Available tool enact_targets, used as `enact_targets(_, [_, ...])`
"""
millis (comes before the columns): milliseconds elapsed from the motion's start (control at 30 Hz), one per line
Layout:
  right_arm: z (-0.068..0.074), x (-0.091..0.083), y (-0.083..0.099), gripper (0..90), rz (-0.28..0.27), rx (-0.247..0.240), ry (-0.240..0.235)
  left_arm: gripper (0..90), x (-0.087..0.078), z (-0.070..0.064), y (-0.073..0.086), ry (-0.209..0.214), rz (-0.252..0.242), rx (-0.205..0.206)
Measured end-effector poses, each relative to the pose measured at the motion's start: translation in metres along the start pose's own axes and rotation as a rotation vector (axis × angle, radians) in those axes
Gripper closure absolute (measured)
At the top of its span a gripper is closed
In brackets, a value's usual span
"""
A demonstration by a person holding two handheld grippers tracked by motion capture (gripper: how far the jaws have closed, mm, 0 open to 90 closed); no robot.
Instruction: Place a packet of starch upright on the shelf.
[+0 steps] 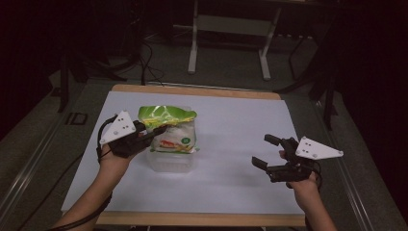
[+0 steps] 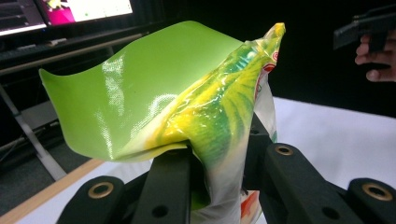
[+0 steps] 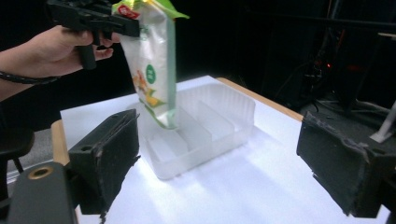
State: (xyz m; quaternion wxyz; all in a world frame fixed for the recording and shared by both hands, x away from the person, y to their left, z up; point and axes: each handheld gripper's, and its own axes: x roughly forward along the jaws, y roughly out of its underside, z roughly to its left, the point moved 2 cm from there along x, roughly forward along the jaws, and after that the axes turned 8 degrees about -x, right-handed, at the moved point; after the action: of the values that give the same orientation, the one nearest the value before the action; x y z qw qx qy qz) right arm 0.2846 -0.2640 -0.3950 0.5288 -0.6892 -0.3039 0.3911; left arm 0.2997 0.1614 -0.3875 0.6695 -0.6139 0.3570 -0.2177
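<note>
Covering the wooden table, a white mat [image 1: 231, 144] carries a clear divided tray [image 3: 219, 121]. The snack pouch [image 3: 154, 70] hangs upright, its bottom inside the tray, pinched near its green top by the left gripper [image 1: 151, 133] for lowering. The right gripper [image 1: 266, 153] waits alongside, jaws spread, holding nothing.

The bag [image 1: 169, 129] is showing a green top with yellow leaf streaks and a white body with red print; the tray [image 3: 205, 128] is looking translucent white; the left gripper [image 1: 153, 134] is appearing black.

Dark room; white-topped table [image 1: 231, 120].
</note>
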Motion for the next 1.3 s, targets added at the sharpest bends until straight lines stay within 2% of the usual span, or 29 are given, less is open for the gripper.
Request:
enact_targets(133, [-0.002,0.0,0.012,13.1,0.013,0.034,-0.005,78.0,0.003,0.003,0.012,-0.012,0.022,-0.004])
enact_targets(200, [-0.002,0.0,0.019,13.1,0.018,0.049,-0.013,78.0,0.005,0.007,0.018,-0.003,0.016,-0.028])
enact_targets(333, [-0.002,0.0,0.03,13.2,0.023,0.076,-0.027,78.0,0.01,0.007,0.027,-0.01,0.035,-0.016])
enact_targets(567, [0.0,0.0,0.034,13.3,0.037,0.075,-0.034,78.0,0.019,0.005,0.042,-0.013,0.09,0.011])
enact_targets(700, [0.001,0.001,0.034,13.3,0.04,0.071,-0.043,78.0,0.019,0.007,0.049,-0.017,0.088,-0.002])
enact_targets(867, [0.002,0.003,0.036,13.4,0.047,0.073,-0.05,78.1,0.017,0.008,0.055,-0.022,0.094,0.005])
enact_targets(1100, [0.002,0.004,0.037,13.4,0.047,0.074,-0.054,78.1,0.018,0.011,0.066,-0.021,0.101,-0.018])
enact_targets(1300, [0.003,0.006,0.038,13.4,0.052,0.077,-0.062,78.0,0.03,0.004,0.081,-0.017,0.143,0.01])
